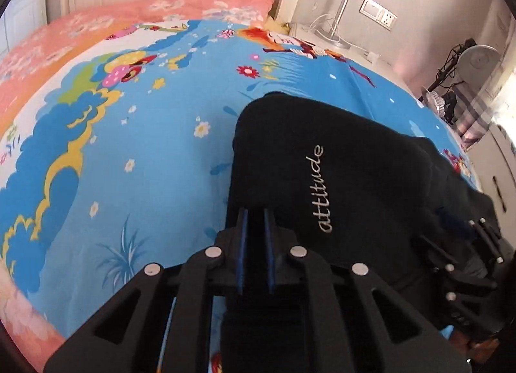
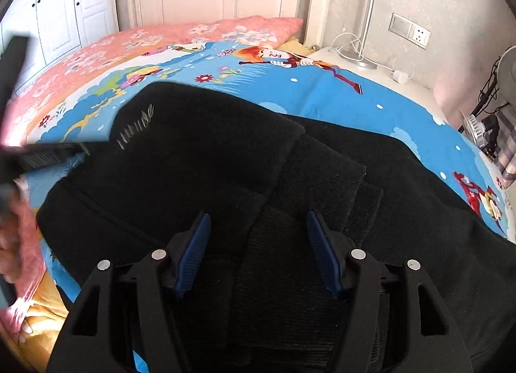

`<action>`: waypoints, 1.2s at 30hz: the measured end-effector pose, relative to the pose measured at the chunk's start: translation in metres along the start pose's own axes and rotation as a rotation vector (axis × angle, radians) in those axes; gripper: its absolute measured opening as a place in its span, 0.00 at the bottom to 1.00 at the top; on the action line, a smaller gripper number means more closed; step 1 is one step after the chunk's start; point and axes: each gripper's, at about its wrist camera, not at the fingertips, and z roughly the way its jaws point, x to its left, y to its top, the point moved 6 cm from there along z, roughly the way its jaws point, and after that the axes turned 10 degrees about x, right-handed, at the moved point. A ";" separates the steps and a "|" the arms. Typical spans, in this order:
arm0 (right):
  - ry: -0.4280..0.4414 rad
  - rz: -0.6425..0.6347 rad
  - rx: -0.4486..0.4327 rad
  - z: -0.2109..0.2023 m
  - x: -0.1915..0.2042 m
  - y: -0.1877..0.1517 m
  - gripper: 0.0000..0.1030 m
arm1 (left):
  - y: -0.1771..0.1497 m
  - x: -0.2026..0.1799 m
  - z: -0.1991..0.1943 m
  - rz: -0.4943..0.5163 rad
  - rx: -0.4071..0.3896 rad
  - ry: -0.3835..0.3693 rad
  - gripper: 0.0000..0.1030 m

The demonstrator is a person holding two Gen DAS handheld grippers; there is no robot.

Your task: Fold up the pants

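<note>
One pair of black pants [image 1: 338, 160] is lying on the bed [image 1: 145, 153], partly folded, on the blue cartoon sheet toward the right/near side.

Left wrist view: left tongs [image 1: 255, 215] are clenching down on the near left edge of the pants, black fabric pinched btwn the two blue pads. White script "attitude" [image 1: 319, 189] is reading clearly here. At right edge, the right tongs [image 1: 477, 234] are showing side-on over the pants, jaws hard to read from this angle.

Right wrist view: right tongs [image 2: 258, 237] are standing released, pads apart w/ ribbed waistband/cuff layers [image 2: 322, 179] lying btwn them, not pinched. The lettering is only a blurred smear here. The left tongs are appearing at far left as a dark blur, plus part of a hand [image 2: 9, 244].

Count: 1 pants, 2 tongs, 1 pink floral pillow [image 2: 225, 29] far side, 1 floor lamp [image 2: 367, 18] far right, 1 wall socket plate [image 2: 409, 31], 1 fan [image 1: 480, 56] at right.
</note>
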 end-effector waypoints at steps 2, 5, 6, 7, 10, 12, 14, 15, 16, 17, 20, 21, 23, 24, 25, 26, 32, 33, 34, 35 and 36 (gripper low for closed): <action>0.002 0.001 -0.003 0.000 0.000 -0.001 0.59 | 0.008 0.000 -0.014 0.005 -0.030 0.012 0.12; -0.002 0.007 -0.005 0.000 0.000 -0.001 0.59 | 0.028 -0.004 -0.034 0.027 -0.111 0.030 0.12; -0.003 0.006 -0.005 -0.001 0.000 -0.001 0.59 | 0.037 -0.008 -0.037 0.040 -0.119 0.036 0.13; -0.002 0.006 -0.005 -0.001 0.000 -0.001 0.59 | 0.046 -0.013 -0.036 0.058 -0.121 0.026 0.13; 0.003 0.005 -0.001 -0.001 -0.001 -0.001 0.59 | 0.066 -0.018 -0.004 0.078 -0.031 -0.014 0.15; 0.006 0.002 0.000 -0.001 -0.001 -0.001 0.59 | 0.072 -0.008 0.024 0.051 0.062 -0.004 0.15; 0.014 0.004 -0.001 -0.002 -0.001 -0.001 0.59 | 0.079 -0.009 0.015 0.052 0.027 0.002 0.15; 0.017 0.007 -0.003 -0.002 -0.002 -0.001 0.59 | 0.083 -0.014 0.004 0.075 -0.017 0.029 0.15; 0.017 0.009 -0.003 -0.002 -0.002 -0.001 0.60 | 0.085 -0.019 -0.006 0.086 -0.049 0.022 0.15; 0.015 0.011 -0.003 -0.001 -0.001 -0.001 0.60 | 0.087 -0.024 -0.011 0.094 -0.061 -0.005 0.15; 0.014 0.015 -0.005 -0.002 -0.001 -0.001 0.60 | 0.088 -0.032 0.008 0.121 -0.009 0.012 0.16; 0.016 0.014 -0.006 -0.002 -0.001 -0.001 0.60 | 0.089 -0.029 0.020 0.112 0.022 0.037 0.18; 0.018 0.012 -0.007 -0.002 -0.002 -0.001 0.60 | 0.093 -0.023 0.030 0.078 0.031 0.040 0.19; 0.021 0.011 -0.007 -0.002 -0.002 -0.002 0.60 | 0.093 -0.022 0.024 0.055 0.018 0.036 0.19; 0.025 0.012 -0.008 -0.002 -0.003 -0.002 0.60 | 0.093 -0.025 0.009 0.040 -0.024 0.014 0.18; 0.029 0.015 -0.009 -0.002 -0.003 -0.001 0.60 | 0.091 -0.028 -0.001 0.041 -0.055 -0.005 0.18; 0.030 0.024 -0.015 -0.002 -0.003 -0.001 0.62 | 0.030 -0.041 -0.072 -0.008 -0.251 -0.003 0.26; 0.032 0.026 -0.015 -0.002 -0.003 0.000 0.62 | 0.012 -0.042 -0.073 -0.012 -0.253 0.006 0.26; 0.032 0.027 -0.016 -0.002 -0.003 0.000 0.62 | 0.000 -0.043 -0.073 -0.009 -0.251 0.022 0.26; 0.031 0.028 -0.018 -0.002 -0.003 0.000 0.62 | -0.014 -0.044 -0.070 0.004 -0.245 0.057 0.26; 0.029 0.027 -0.018 -0.002 -0.003 0.000 0.62 | -0.025 -0.045 -0.067 0.019 -0.232 0.075 0.26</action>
